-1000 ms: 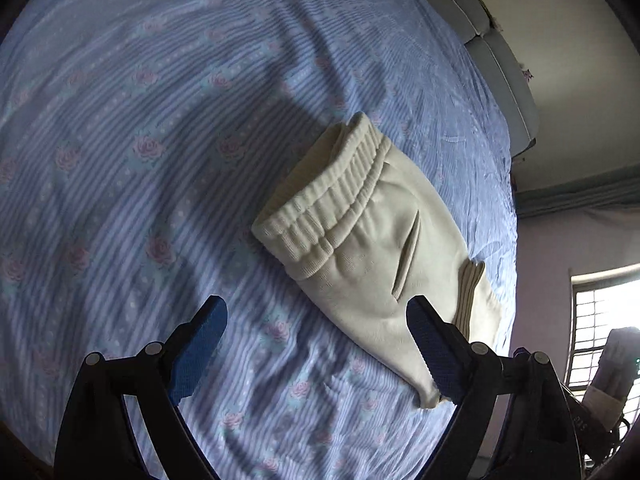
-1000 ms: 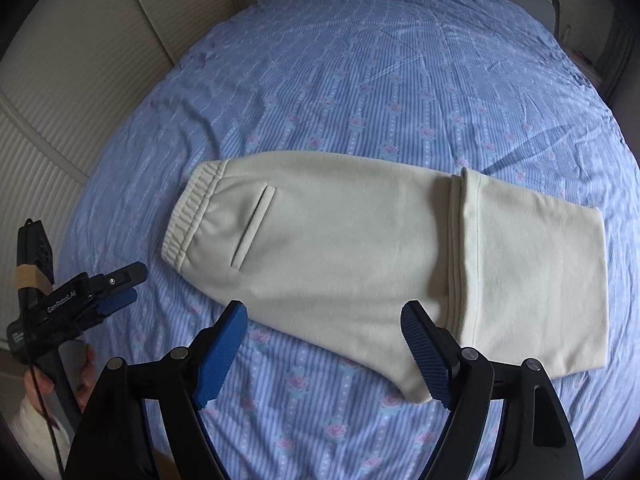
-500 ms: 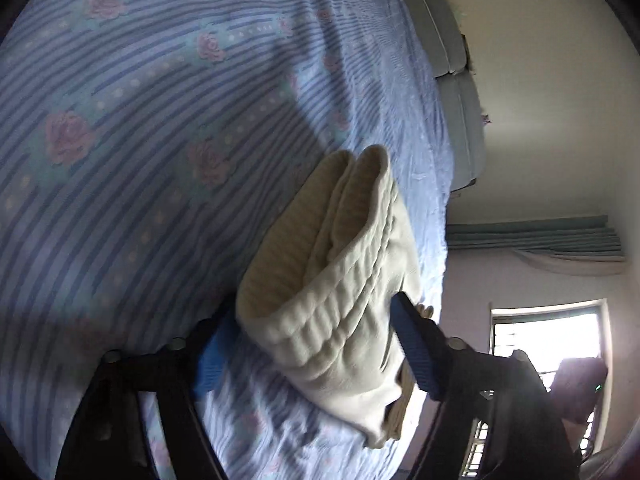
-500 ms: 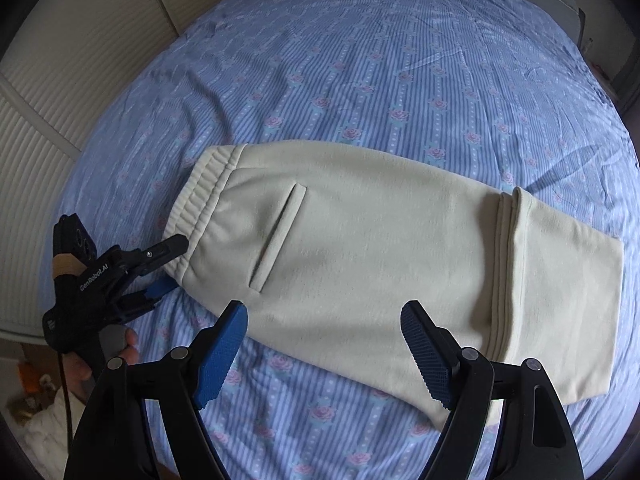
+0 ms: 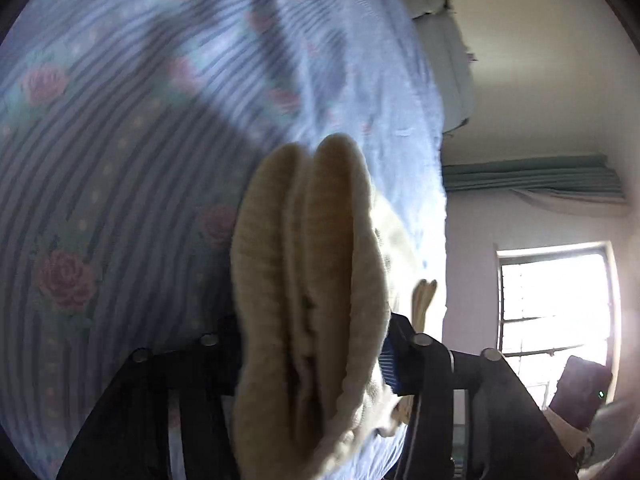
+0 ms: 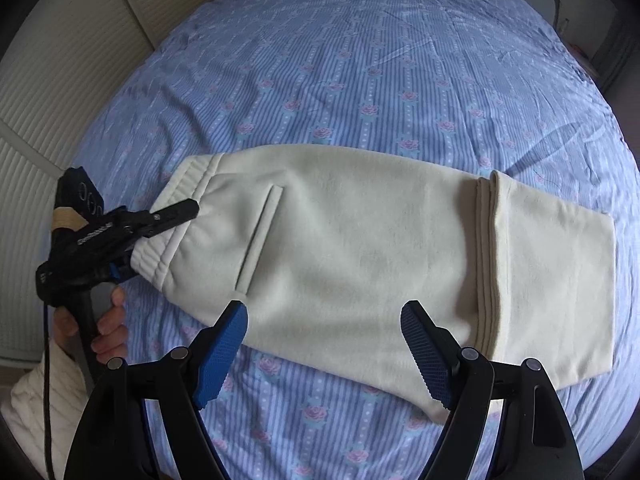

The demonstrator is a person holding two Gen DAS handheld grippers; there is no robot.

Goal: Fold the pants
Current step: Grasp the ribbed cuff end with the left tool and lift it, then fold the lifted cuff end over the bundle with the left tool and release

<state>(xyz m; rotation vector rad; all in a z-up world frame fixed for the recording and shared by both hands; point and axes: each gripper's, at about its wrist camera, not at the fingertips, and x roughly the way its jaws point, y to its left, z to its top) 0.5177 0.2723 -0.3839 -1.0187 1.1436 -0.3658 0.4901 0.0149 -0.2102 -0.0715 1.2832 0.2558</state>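
The pants [image 6: 360,248] lie across the bed [image 6: 360,60], waistband left, folded legs right.

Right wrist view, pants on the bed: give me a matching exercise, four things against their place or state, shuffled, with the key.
Things:
1. left hand-held gripper
2. right hand-held gripper
3. waistband
4. bedsheet

Places or states:
A. blue striped with pink roses, under the pants
B. jaws wide apart, nothing between them, over the near edge of the pants
C. ribbed end of the pants, at the picture's left
D. jaws closing with the waistband between them

Pairs: 1-D, 2-B, 3-C, 4-A
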